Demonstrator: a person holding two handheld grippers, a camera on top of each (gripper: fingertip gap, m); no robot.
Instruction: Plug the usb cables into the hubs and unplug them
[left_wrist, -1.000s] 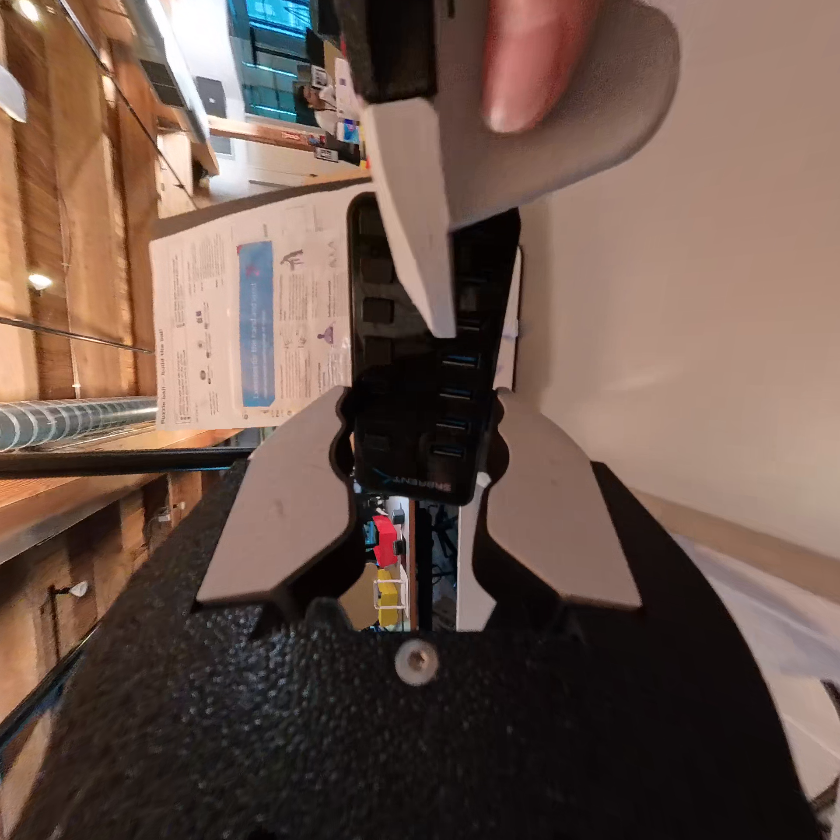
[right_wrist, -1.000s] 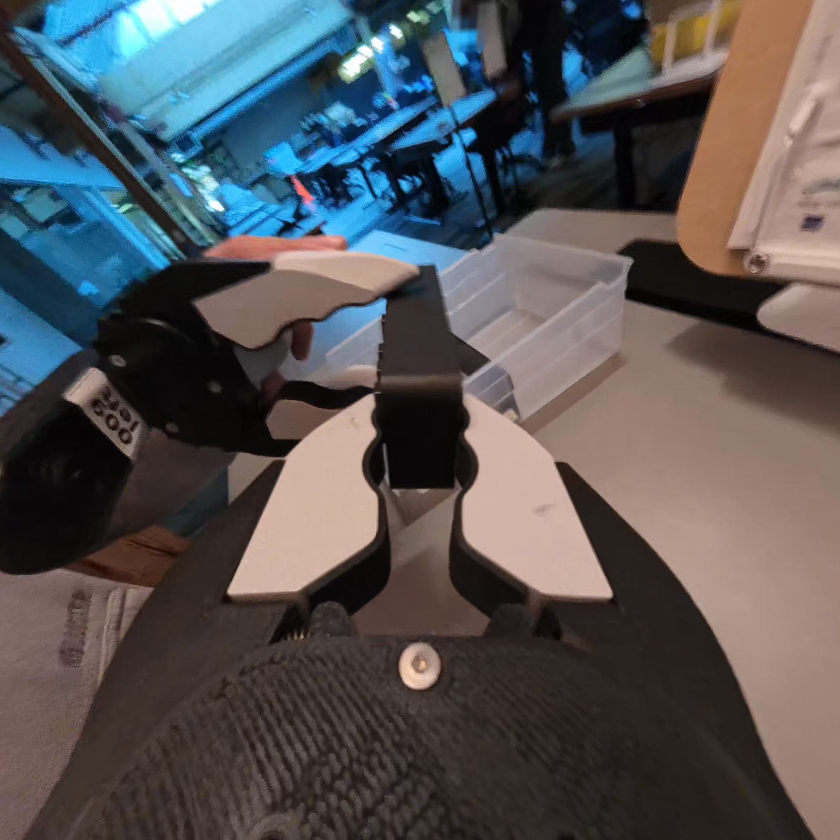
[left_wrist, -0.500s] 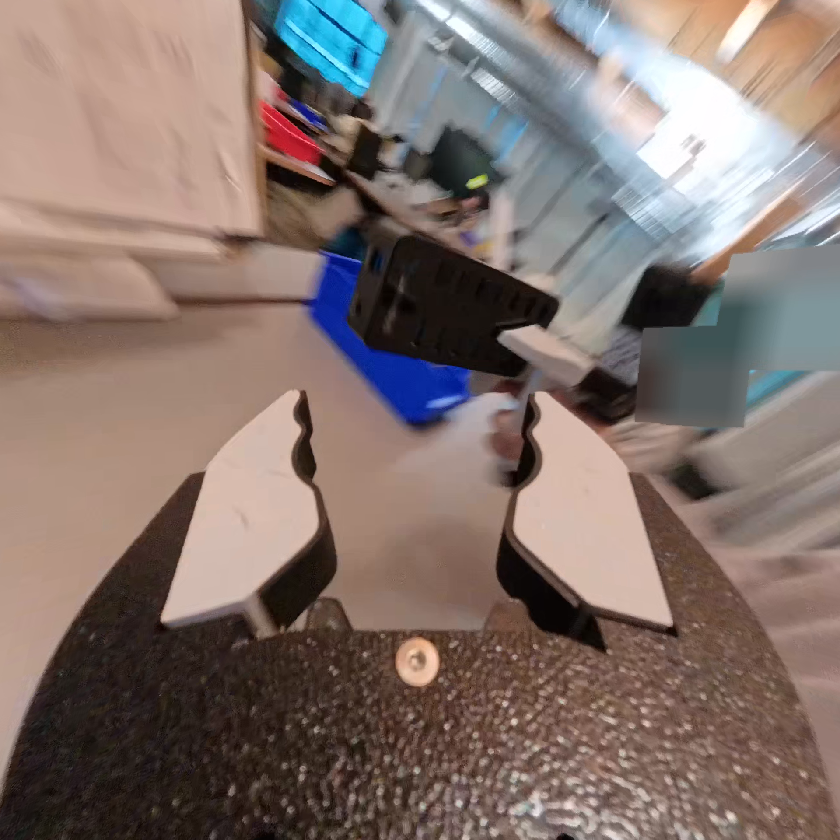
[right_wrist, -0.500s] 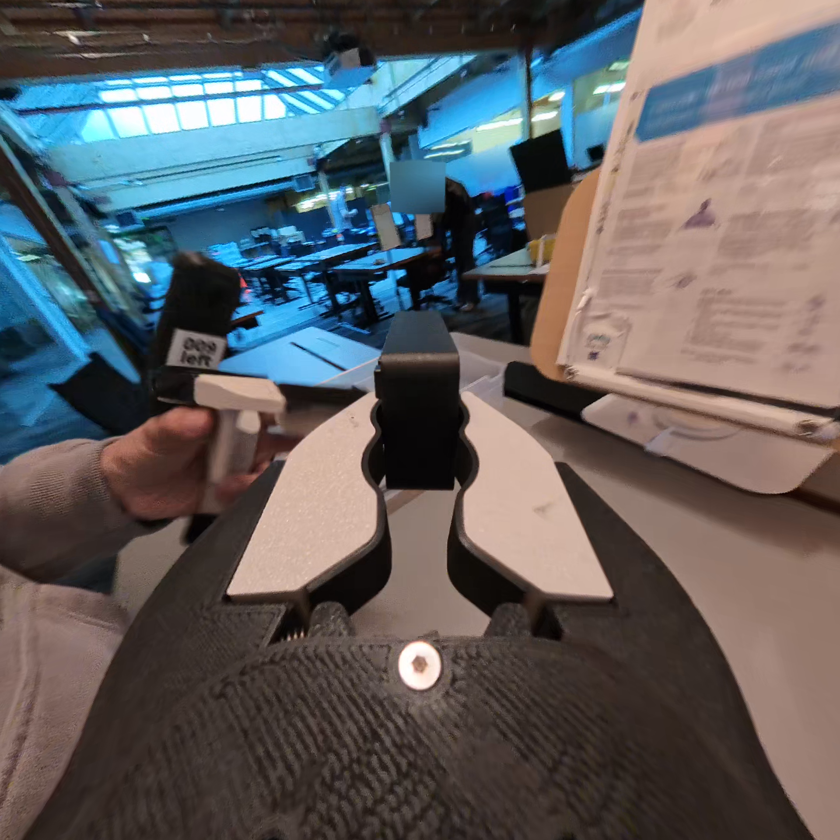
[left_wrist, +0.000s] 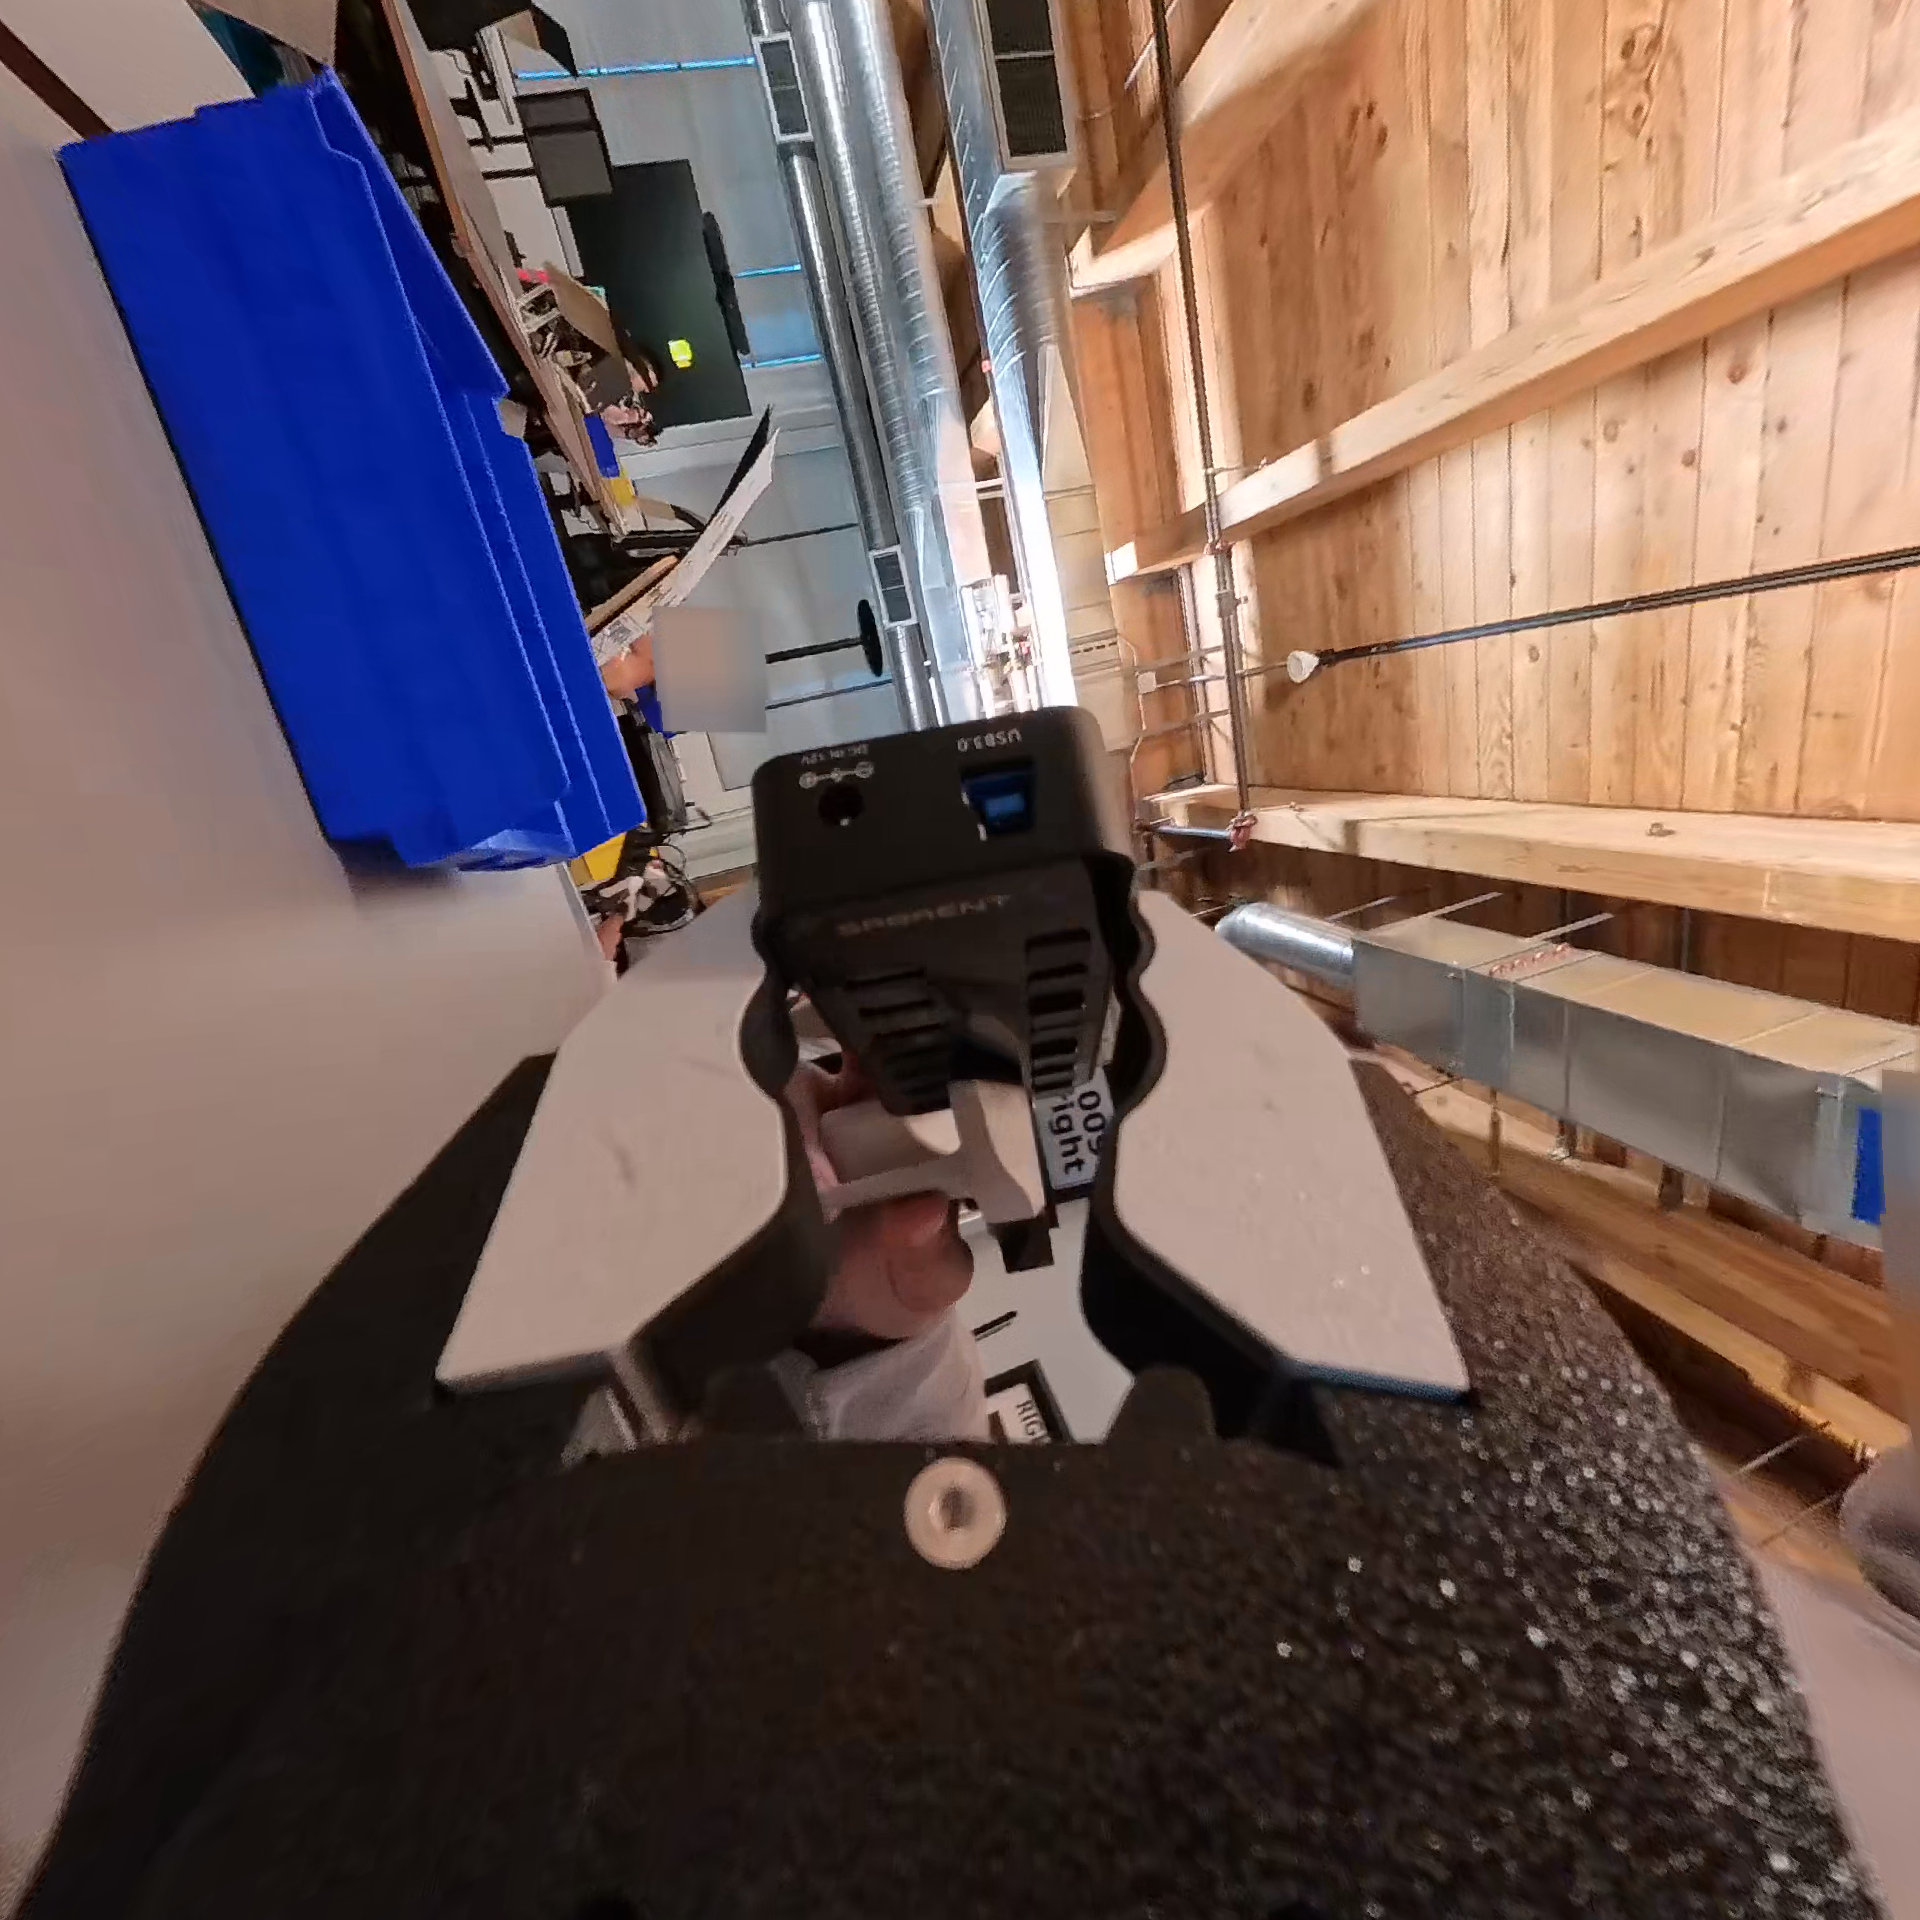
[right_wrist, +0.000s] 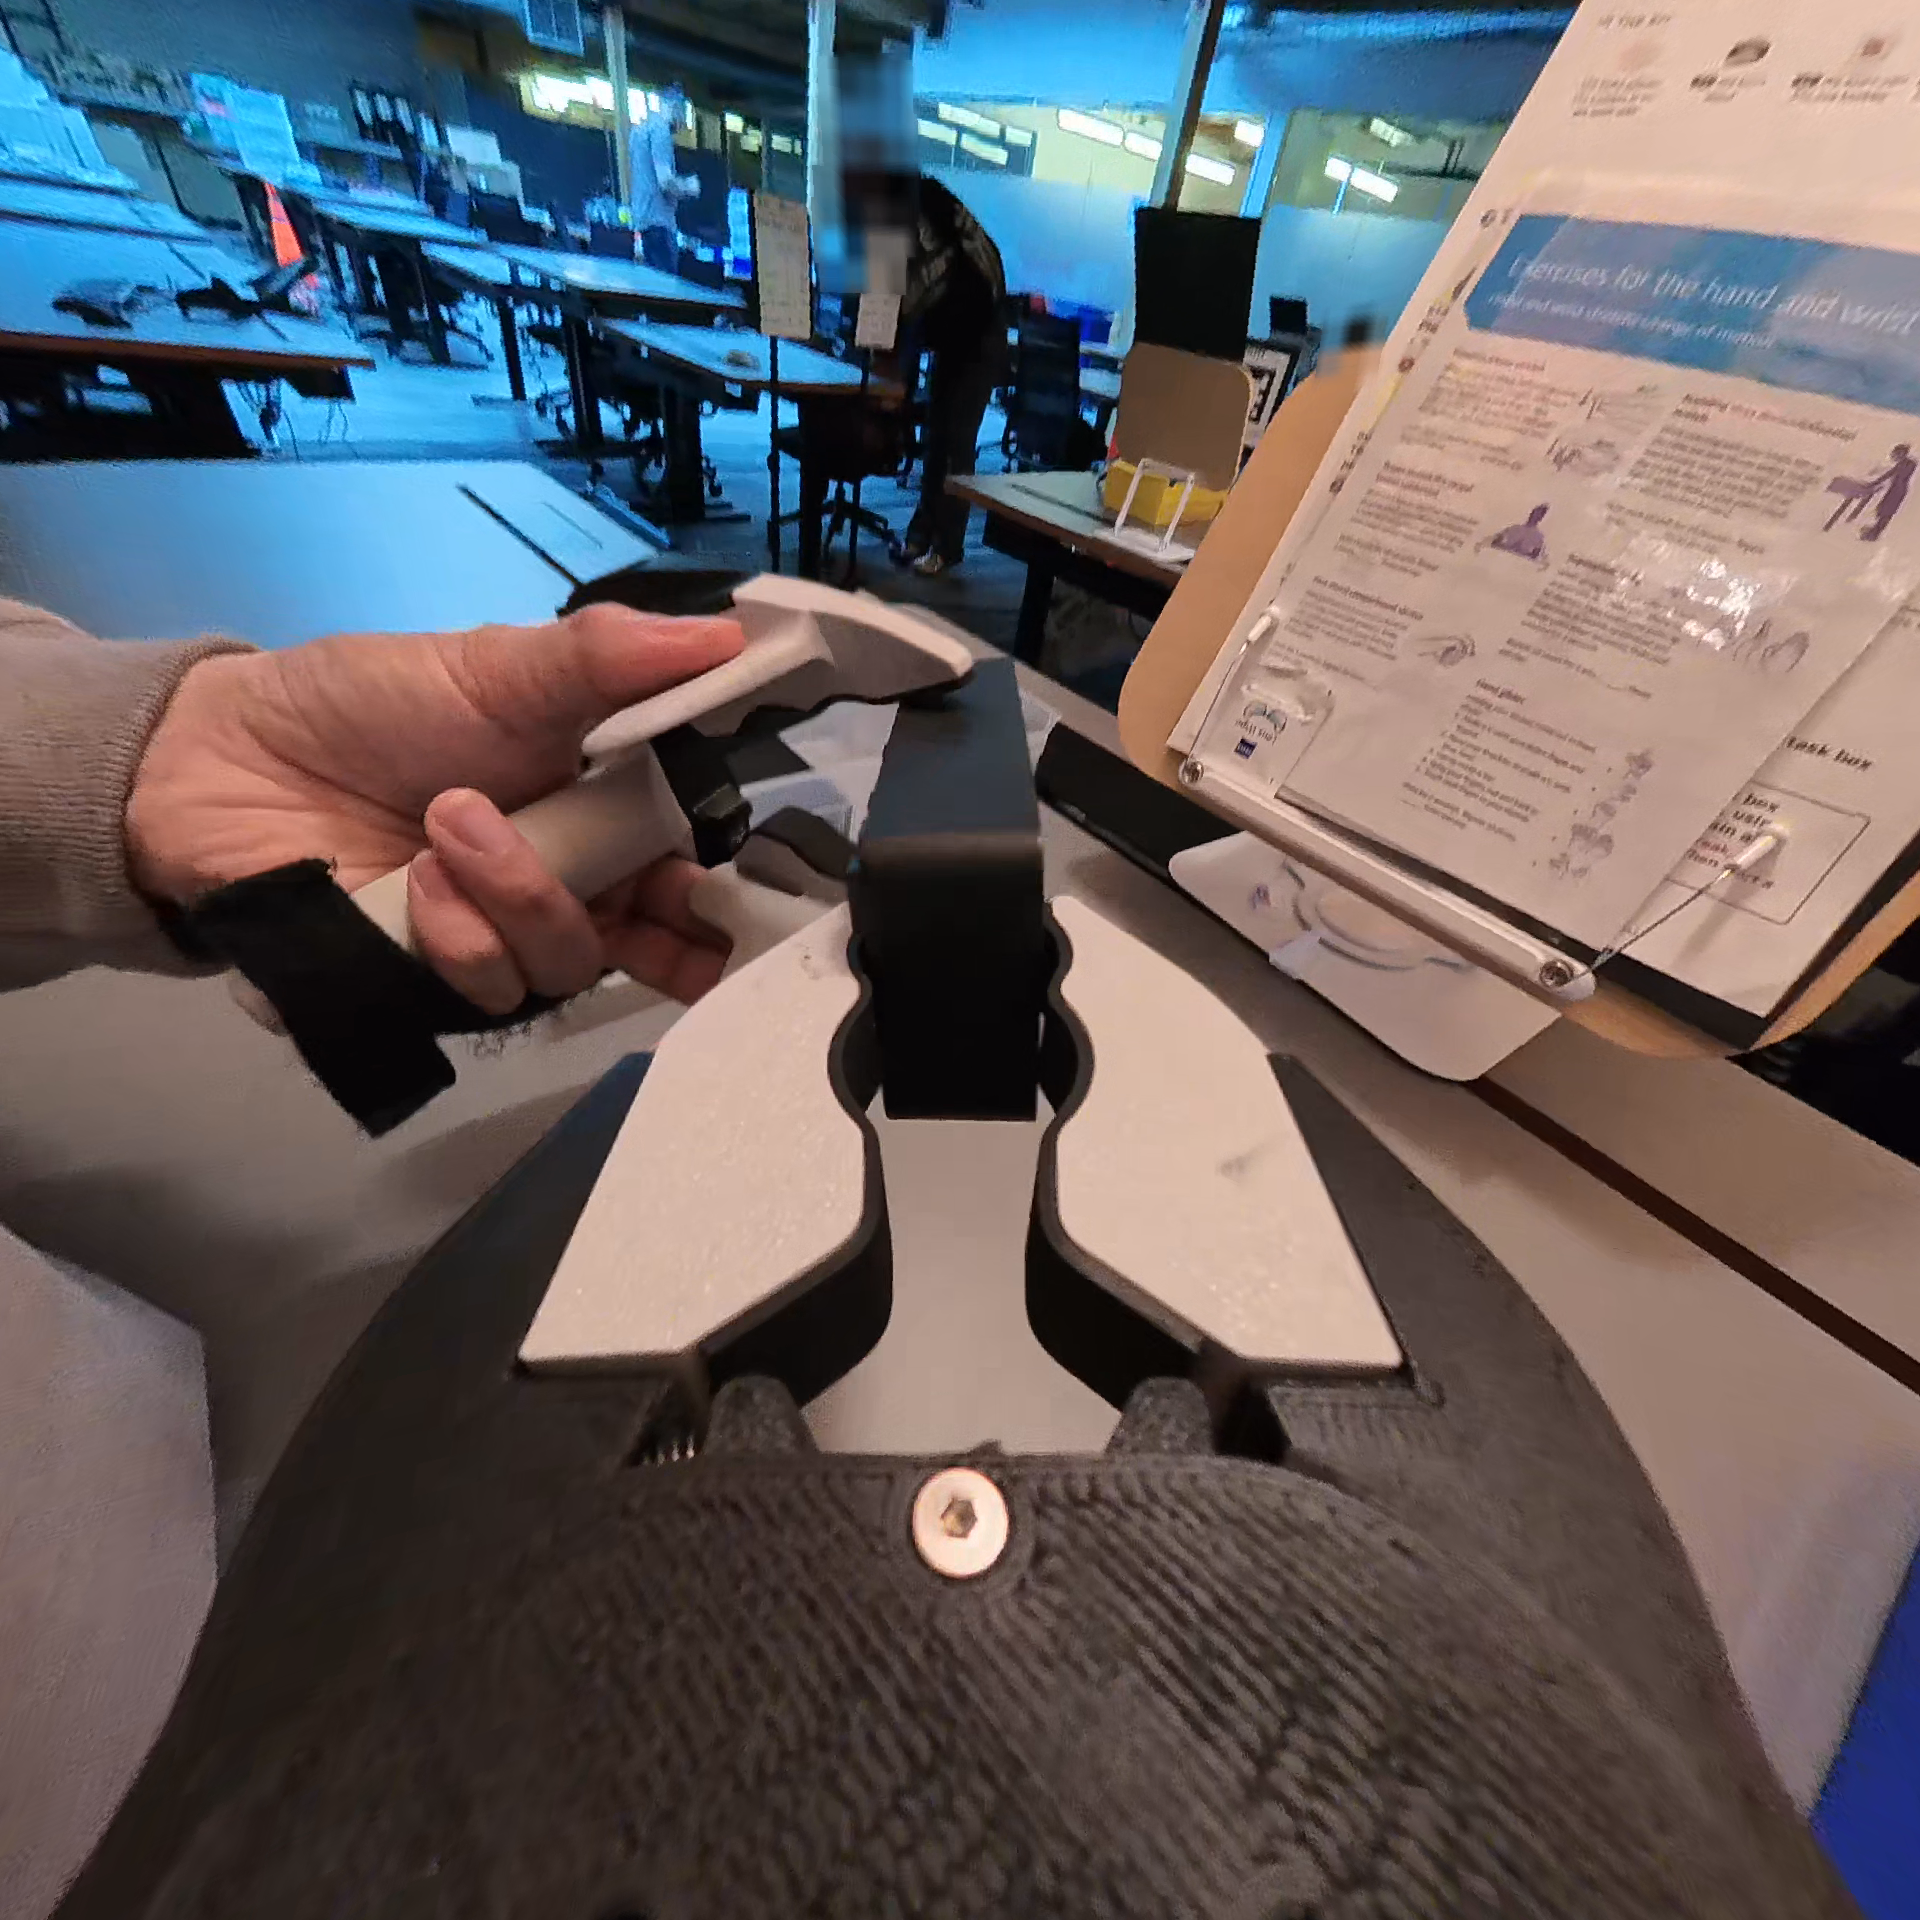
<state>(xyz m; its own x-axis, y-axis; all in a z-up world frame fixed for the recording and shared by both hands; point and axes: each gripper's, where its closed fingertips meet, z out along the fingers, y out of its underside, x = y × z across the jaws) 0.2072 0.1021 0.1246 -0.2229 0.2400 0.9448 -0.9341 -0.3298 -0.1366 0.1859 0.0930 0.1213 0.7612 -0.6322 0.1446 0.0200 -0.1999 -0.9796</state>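
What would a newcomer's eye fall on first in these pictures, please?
Most likely the black USB hub, held off the table from both ends: the left hand-held gripper clamps one end, the right hand-held gripper the other. Next, the blue bin at the left of the left wrist view, and the tilted instruction sheet at the right of the right wrist view.

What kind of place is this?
Probably a big shared workshop or lab hall: rows of long work tables behind, a silver metal ventilation duct along raw wooden plank walls, and a blue plastic storage bin.

Wooden plank wall (left_wrist: 1558, 416), silver ducts (left_wrist: 914, 416), long work tables (right_wrist: 623, 281).
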